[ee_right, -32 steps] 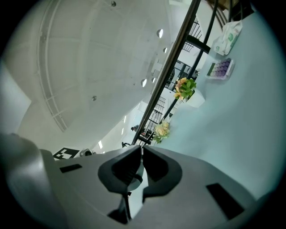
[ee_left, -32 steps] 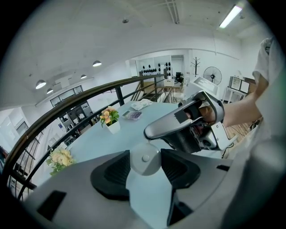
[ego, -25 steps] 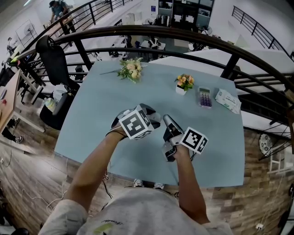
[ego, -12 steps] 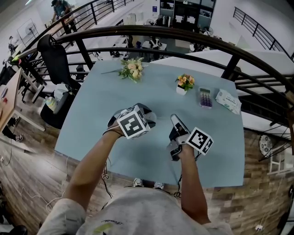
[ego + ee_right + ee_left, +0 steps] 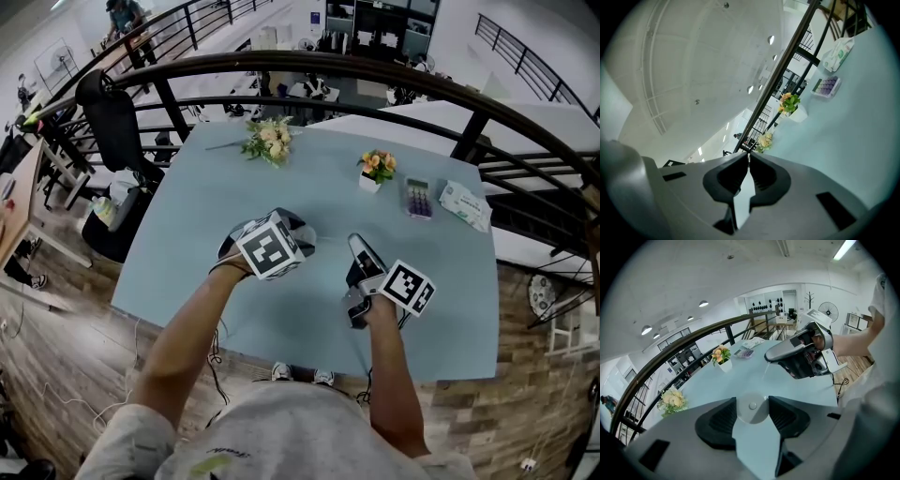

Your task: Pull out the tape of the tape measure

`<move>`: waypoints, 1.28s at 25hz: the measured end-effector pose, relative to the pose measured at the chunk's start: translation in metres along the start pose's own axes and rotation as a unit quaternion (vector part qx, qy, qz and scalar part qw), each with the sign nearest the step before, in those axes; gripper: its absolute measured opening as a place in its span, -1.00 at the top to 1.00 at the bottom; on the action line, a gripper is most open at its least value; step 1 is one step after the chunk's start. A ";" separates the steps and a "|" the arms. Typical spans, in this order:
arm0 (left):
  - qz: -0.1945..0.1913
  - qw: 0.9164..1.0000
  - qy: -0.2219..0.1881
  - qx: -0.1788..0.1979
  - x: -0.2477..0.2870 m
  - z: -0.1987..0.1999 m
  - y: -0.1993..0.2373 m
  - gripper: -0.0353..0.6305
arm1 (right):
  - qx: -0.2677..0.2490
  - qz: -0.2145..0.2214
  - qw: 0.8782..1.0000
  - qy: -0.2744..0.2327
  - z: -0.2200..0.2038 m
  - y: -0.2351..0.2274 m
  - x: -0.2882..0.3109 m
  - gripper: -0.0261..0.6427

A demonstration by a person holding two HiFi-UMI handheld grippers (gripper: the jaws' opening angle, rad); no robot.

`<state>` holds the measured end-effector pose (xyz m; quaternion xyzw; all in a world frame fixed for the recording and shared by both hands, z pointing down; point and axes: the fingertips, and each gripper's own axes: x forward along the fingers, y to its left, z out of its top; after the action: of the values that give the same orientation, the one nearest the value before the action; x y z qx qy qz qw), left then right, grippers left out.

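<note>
A round pale tape measure [image 5: 751,409] sits between the pads of my left gripper [image 5: 752,400], which is shut on its case and points steeply down over the blue-grey table [image 5: 202,216]. From the case a thin strip of tape [image 5: 765,371] runs up to the tips of my right gripper [image 5: 768,357]. In the right gripper view, my right gripper [image 5: 749,157] is shut, with the tape's thin white end pinched at its tips. In the head view the left gripper [image 5: 295,225] and the right gripper [image 5: 356,242] hang close together above the table's near half; the left gripper's marker cube hides the case.
At the table's far side lie a flower bunch [image 5: 267,141], a small potted flower [image 5: 375,169], a calculator [image 5: 417,199] and a tissue pack [image 5: 464,204]. A dark curved railing [image 5: 375,70] runs behind the table. A black chair [image 5: 108,122] stands at the left.
My right gripper has shifted slightly right and my left slightly left, so the gap between them has widened a little. Both grips are unchanged.
</note>
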<state>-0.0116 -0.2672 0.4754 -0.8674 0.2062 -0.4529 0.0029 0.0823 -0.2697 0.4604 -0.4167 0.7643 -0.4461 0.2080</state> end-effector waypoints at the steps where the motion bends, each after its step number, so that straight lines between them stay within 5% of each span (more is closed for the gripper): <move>1: -0.001 1.000 0.000 0.000 0.001 0.000 0.000 0.25 | 0.000 -0.001 1.000 0.001 0.000 0.000 0.000 0.87; 17: 0.020 0.999 0.031 0.002 -0.001 -0.018 0.014 0.25 | 0.000 -0.015 1.000 -0.023 0.019 -0.010 -0.006 0.87; 21: 0.017 0.999 0.017 -0.027 -0.005 -0.024 0.020 0.25 | -0.001 -0.016 0.999 -0.030 0.029 -0.014 -0.012 0.87; 32: 0.018 0.999 0.016 -0.032 -0.005 -0.025 0.024 0.25 | -0.018 -0.021 0.999 -0.024 0.027 -0.012 -0.010 0.87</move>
<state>-0.0428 -0.2824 0.4816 -0.8559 0.2358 -0.4598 -0.0203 0.1119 -0.2786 0.4566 -0.4469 0.7581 -0.4262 0.2097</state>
